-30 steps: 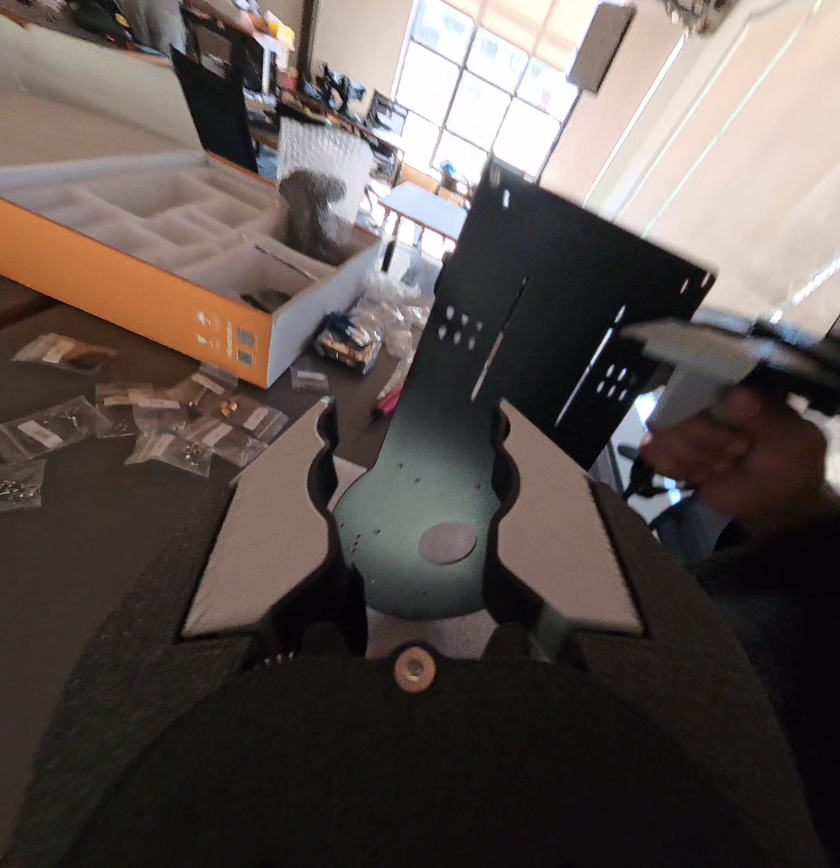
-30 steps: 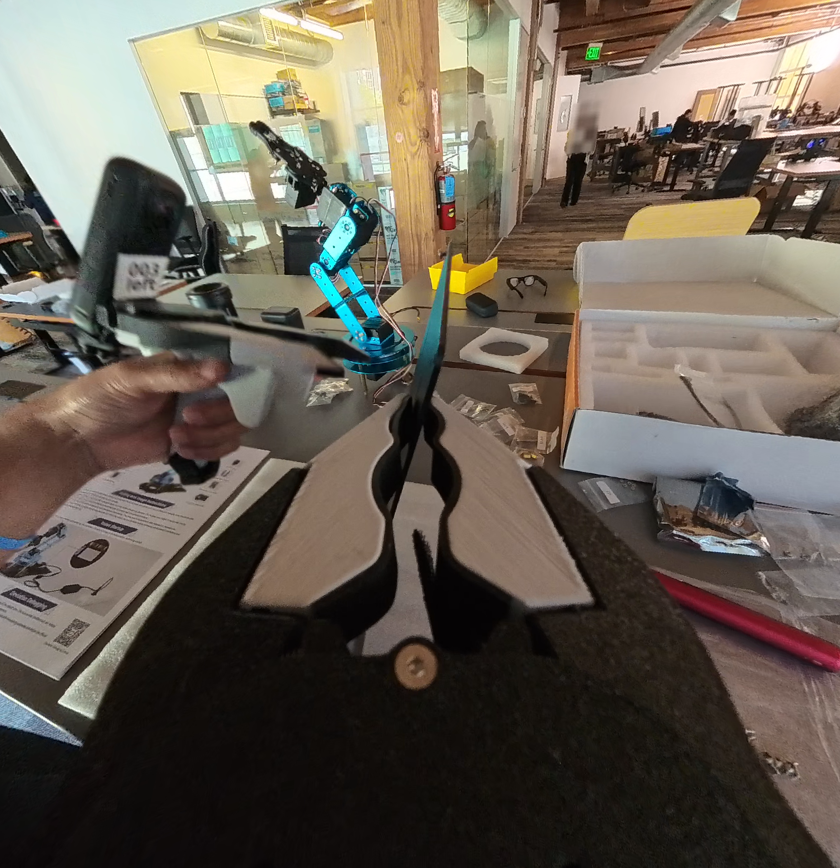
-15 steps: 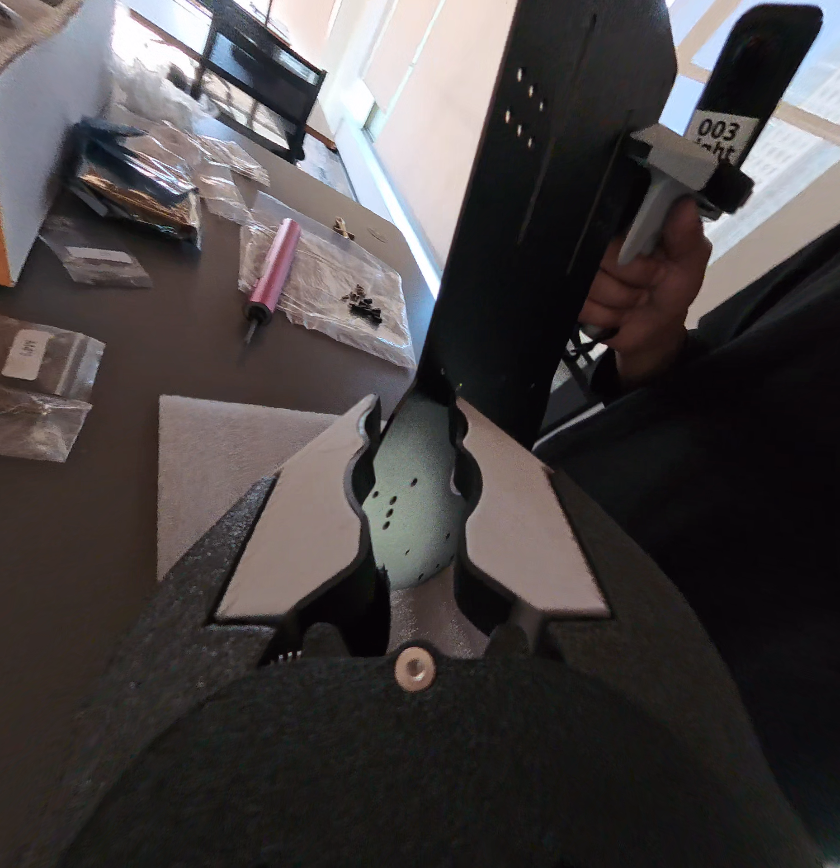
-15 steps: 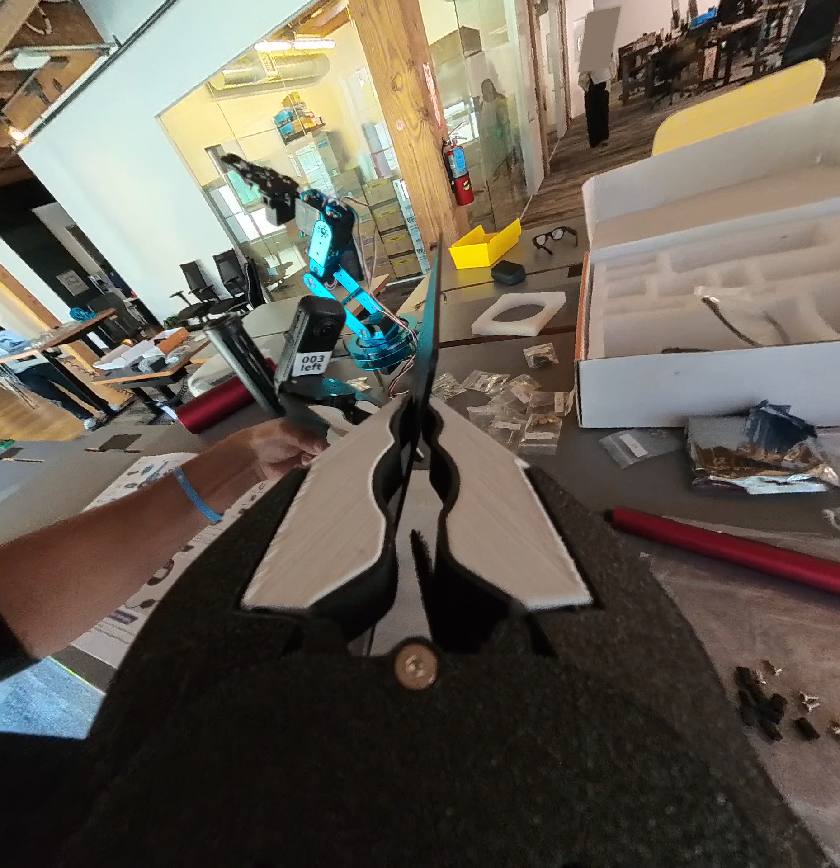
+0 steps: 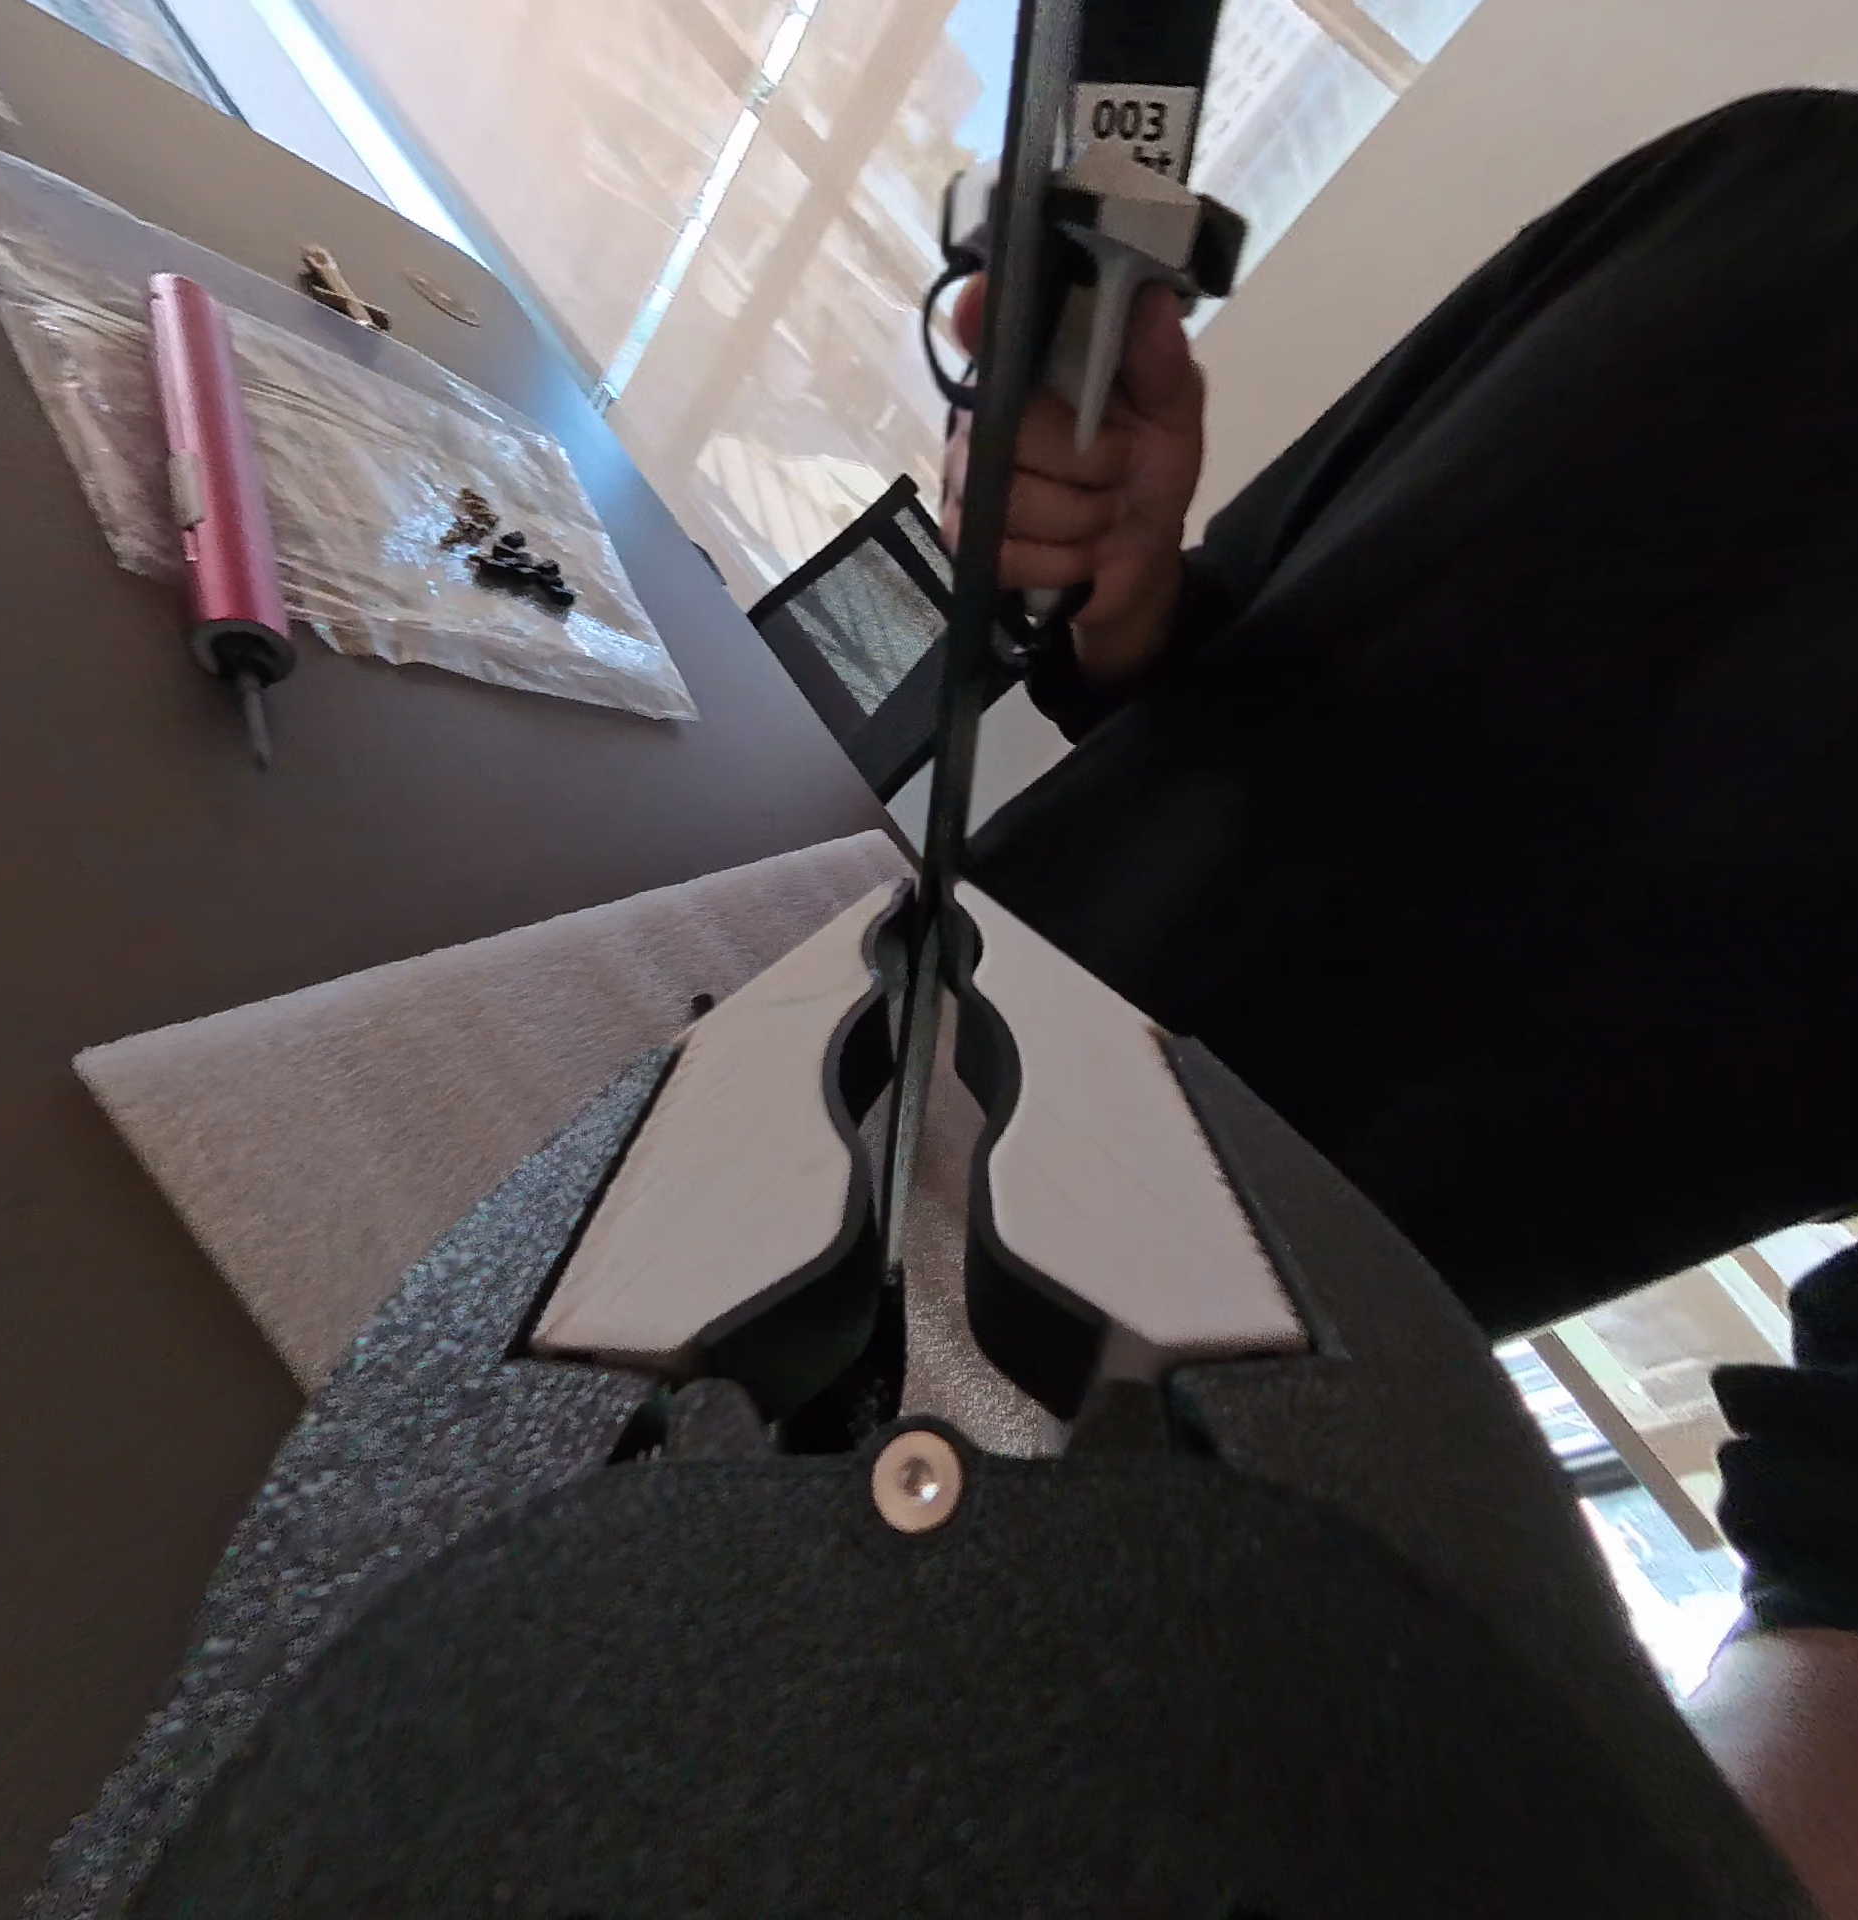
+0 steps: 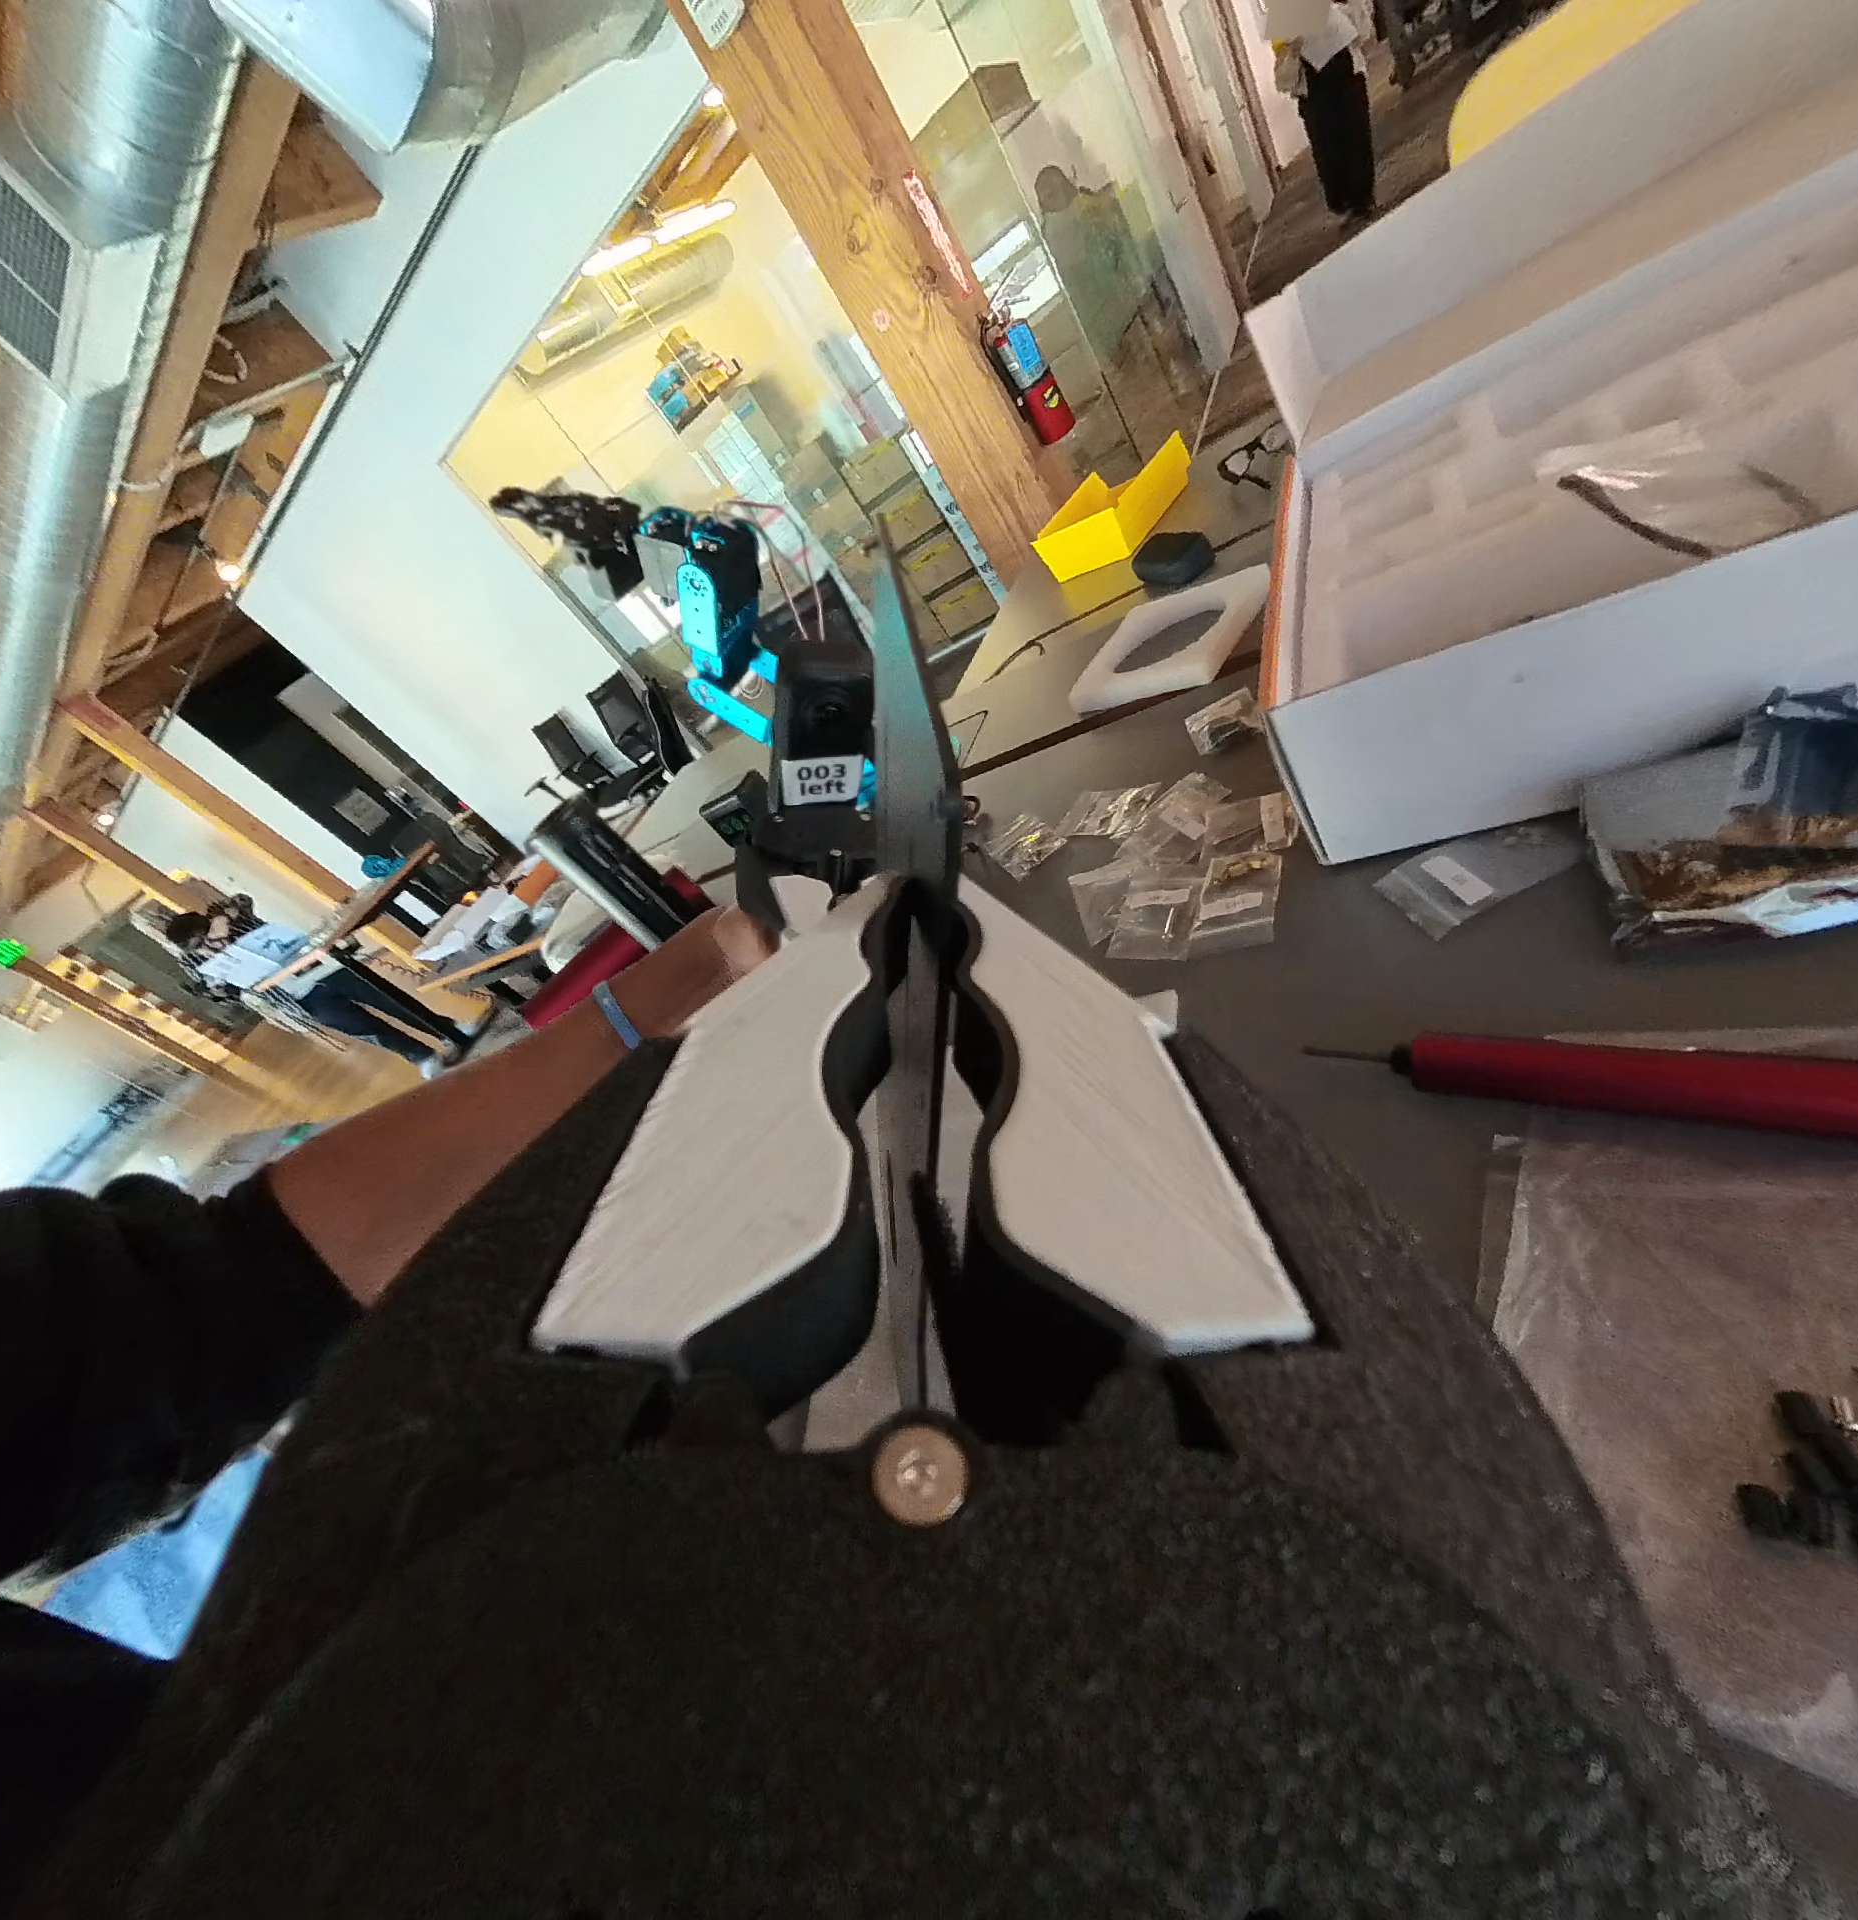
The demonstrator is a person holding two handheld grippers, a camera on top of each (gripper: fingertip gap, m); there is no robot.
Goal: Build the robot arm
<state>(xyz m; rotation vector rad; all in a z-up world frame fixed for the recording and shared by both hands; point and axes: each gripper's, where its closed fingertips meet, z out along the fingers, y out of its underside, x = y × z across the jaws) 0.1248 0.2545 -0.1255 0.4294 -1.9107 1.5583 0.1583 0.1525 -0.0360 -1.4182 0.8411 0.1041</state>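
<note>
Left tool (image 5: 930, 914) — closed on the near end of a thin black plate (image 5: 982, 520), seen edge-on and running up the middle of the left wrist view. A second ago the plate showed its broad slotted face here; it has since swung round so that only its edge faces this camera. Both holds look unchanged through the turn, so the plate has been turned in the air, not let go.

Right tool (image 6: 920, 914) — closed on the opposite end of the same plate, likewise edge-on in the right wrist view. The two tools face each other along the plate; each appears in the other's view, gripped by a hand (image 5: 1096, 499).

Plate — held clear of the tabletop (image 5: 405, 790), carried between the two tools and touching nothing else that shows.

Below and near the left tool: a pale foam sheet (image 5: 468, 1049). Farther left, a pink screwdriver (image 5: 213, 457) lies across a clear plastic bag (image 5: 405, 540) with small dark screws (image 5: 520, 561) on it.

Right of the right tool: a white box (image 6: 1548, 582) with foam compartments, small parts bags (image 6: 1185, 862), a foil pouch (image 6: 1756, 842). Far behind: a blue robot arm (image 6: 712, 603), a yellow tray (image 6: 1117, 514), a foam ring (image 6: 1169, 644).
</note>
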